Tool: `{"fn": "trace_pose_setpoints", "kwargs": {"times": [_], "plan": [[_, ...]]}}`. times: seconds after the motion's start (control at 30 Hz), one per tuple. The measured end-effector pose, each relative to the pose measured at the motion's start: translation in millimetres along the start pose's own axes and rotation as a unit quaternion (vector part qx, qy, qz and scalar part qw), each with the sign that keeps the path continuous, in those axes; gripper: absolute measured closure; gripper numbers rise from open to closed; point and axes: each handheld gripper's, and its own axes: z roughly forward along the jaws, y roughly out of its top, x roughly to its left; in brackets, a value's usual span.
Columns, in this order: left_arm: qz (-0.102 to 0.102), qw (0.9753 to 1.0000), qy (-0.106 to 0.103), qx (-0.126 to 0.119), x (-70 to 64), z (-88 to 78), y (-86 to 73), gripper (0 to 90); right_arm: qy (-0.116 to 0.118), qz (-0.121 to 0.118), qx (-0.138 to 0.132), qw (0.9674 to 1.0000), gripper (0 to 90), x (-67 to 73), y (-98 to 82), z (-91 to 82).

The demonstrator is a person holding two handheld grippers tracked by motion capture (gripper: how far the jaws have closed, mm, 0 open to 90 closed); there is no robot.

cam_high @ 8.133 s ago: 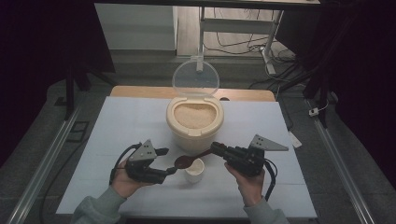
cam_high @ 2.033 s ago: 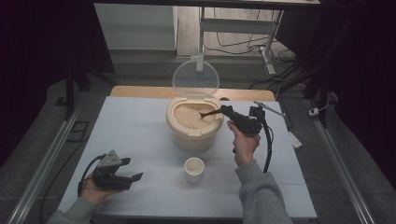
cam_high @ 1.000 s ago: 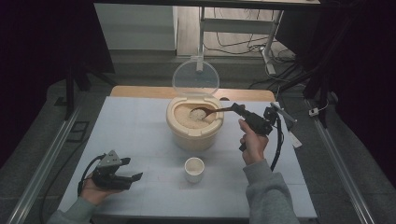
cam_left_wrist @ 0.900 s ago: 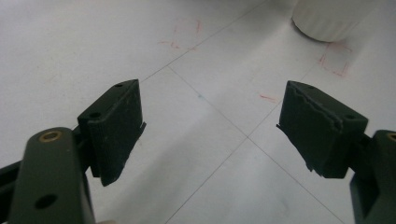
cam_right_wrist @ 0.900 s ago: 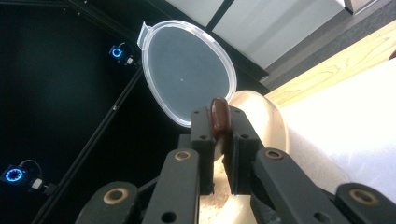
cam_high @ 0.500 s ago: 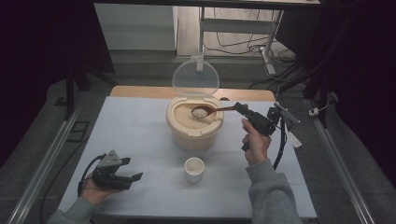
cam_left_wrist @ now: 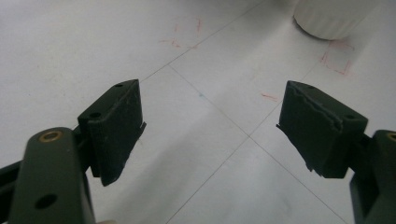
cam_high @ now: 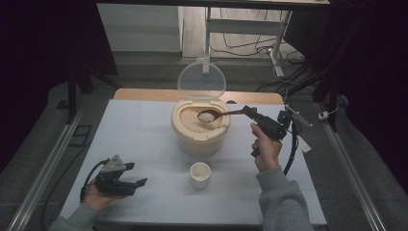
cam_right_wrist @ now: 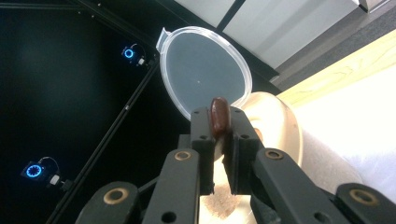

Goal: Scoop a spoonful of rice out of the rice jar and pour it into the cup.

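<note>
A beige tub of rice (cam_high: 199,137) stands mid-table with its clear lid (cam_high: 201,79) tipped up behind it. My right gripper (cam_high: 248,111) is shut on the handle of a brown spoon (cam_high: 226,114). The spoon's bowl carries a heap of rice just above the tub's opening. In the right gripper view the spoon handle (cam_right_wrist: 219,114) is pinched between the jaws of the right gripper (cam_right_wrist: 219,126), with the lid (cam_right_wrist: 205,70) beyond. A small white cup (cam_high: 200,174) stands in front of the tub. My left gripper (cam_high: 138,185) rests open at the front left, nothing between its fingers (cam_left_wrist: 116,121).
The white table top (cam_high: 144,130) has a wooden strip (cam_high: 139,94) along its far edge. The cup's base (cam_left_wrist: 327,18) sits ahead and right of the left gripper. Metal rails (cam_high: 48,159) flank the table. A cable (cam_high: 291,154) hangs from the right gripper.
The spoon's bowl has come up out of the rice with a heap on it, and the right hand has shifted slightly right. The left gripper has stayed still.
</note>
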Motion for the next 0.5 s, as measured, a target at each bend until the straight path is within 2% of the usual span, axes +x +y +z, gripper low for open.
{"fn": "trace_pose_setpoints", "kwargs": {"times": [0.23,0.5], "plan": [[0.0,1.0,0.0,0.0,0.0,0.2,0.1,21.2,0.003,0.003,0.009,1.0,82.9,3.5,-1.9,-8.3],[-0.001,1.0,-0.002,-0.001,0.3,-0.6,-0.1,21.2,0.009,0.005,0.023,0.9997,82.9,10.2,-9.5,-30.5]]}}
